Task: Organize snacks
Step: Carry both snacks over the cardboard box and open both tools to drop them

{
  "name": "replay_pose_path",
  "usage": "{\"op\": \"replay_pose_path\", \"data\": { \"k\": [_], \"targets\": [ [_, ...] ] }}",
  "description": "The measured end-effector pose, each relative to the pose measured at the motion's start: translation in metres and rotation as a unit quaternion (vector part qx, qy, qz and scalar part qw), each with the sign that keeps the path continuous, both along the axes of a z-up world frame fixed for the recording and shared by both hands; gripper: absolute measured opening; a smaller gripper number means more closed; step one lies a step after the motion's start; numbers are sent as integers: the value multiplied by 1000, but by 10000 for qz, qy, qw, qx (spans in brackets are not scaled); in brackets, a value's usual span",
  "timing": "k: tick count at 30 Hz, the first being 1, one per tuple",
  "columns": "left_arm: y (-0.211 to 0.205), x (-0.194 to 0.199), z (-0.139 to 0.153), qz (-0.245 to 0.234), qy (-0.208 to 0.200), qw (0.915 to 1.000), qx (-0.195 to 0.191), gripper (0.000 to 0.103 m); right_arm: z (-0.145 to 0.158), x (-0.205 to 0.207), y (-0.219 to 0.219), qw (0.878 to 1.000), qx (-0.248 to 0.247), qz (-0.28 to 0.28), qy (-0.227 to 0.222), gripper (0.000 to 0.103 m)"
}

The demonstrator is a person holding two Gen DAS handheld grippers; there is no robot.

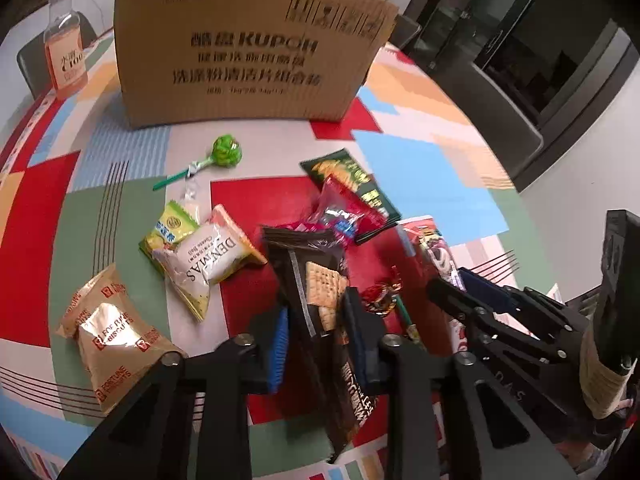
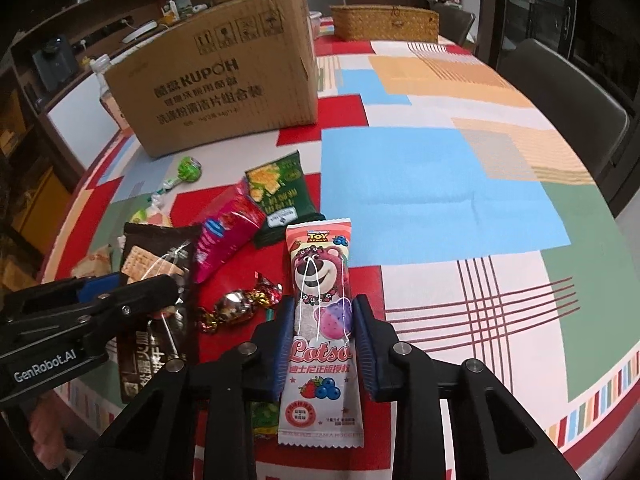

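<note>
Left gripper (image 1: 320, 332): closed on the black cracker packet (image 1: 320, 280), pads pressing both its sides.
Right gripper (image 2: 322, 340): clamped on the pink Lotso packet (image 2: 320, 280), near its middle.
Loose snacks: green lollipop (image 1: 226, 152), Fortune Biscuits bag (image 1: 108, 332), foil-wrapped candy (image 2: 240, 306), lying on the worktop (image 2: 440, 184).
Cardboard box (image 1: 248, 52): upright behind the snacks.
</note>
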State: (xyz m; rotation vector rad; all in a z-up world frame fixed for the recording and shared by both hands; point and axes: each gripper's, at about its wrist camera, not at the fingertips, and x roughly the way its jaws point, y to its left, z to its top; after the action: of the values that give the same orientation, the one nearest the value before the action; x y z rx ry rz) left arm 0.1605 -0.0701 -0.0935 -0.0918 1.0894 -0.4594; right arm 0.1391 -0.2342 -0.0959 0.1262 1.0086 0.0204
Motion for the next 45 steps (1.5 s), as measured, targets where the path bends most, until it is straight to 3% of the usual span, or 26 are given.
{"op": "replay_pose_path", "data": {
  "k": [8, 25, 45],
  "targets": [
    [2, -9, 16, -141, -285, 9993, -187, 16, 14, -4, 9, 9996, 47, 196, -212, 30],
    [22, -12, 66, 68, -1067, 9935, -399, 15, 66, 1, 29, 9934, 332, 556, -945, 30],
    [40, 31, 149, 371, -2475, 9674, -379, 15, 130, 61, 41, 9759, 411, 782, -1993, 30]
  ]
}}
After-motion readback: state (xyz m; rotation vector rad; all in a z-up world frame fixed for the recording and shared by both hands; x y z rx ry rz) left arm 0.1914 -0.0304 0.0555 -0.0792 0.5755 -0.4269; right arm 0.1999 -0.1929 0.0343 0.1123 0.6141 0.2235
